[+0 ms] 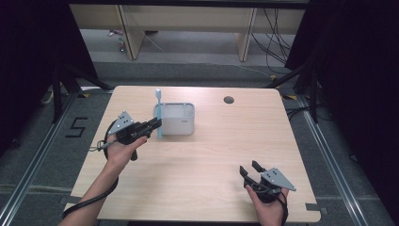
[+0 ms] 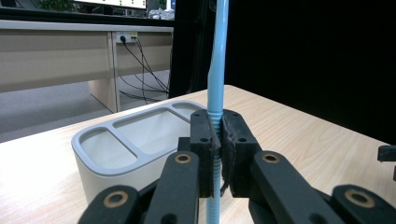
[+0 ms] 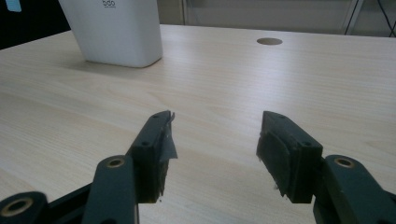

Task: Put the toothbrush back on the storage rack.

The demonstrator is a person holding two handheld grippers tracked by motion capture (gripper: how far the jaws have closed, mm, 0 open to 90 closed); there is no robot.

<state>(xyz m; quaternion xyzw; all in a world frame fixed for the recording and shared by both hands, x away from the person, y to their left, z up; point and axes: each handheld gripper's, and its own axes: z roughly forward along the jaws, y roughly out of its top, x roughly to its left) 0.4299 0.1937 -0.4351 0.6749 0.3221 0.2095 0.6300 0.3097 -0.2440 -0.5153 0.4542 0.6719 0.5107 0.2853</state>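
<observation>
- Toothbrush [image 1: 158, 113], high view: light blue, held upright by the left gripper [image 1: 155, 125] just beside the left wall of the holder [image 1: 187, 127]. Head up, lower end near the table [image 1: 207, 160]; contact with the table cannot be told. Right gripper [image 1: 250, 170] rests low at the near right, well apart from the work.
- Left gripper view: jaws clamped on the toothbrush [image 2: 217, 74] at its ribbed handle section; shaft stands vertical between the pads [image 2: 201, 140]. Holder [image 2: 107, 161] sits just beyond, three compartments visible: one small at each end and a larger one in the middle, none seen to hold anything.
- Right gripper view: jaws spread wide, nothing between them. Holder [image 3: 116, 32] stands far off to the upper left; cable hole [image 3: 269, 41] in the tabletop beyond.
- Judgement: the step in hand is carrying the toothbrush to the holder. The next move calls for raising the lower end above the rim, centring it over a compartment, lowering, then releasing. The right gripper appears unneeded.
</observation>
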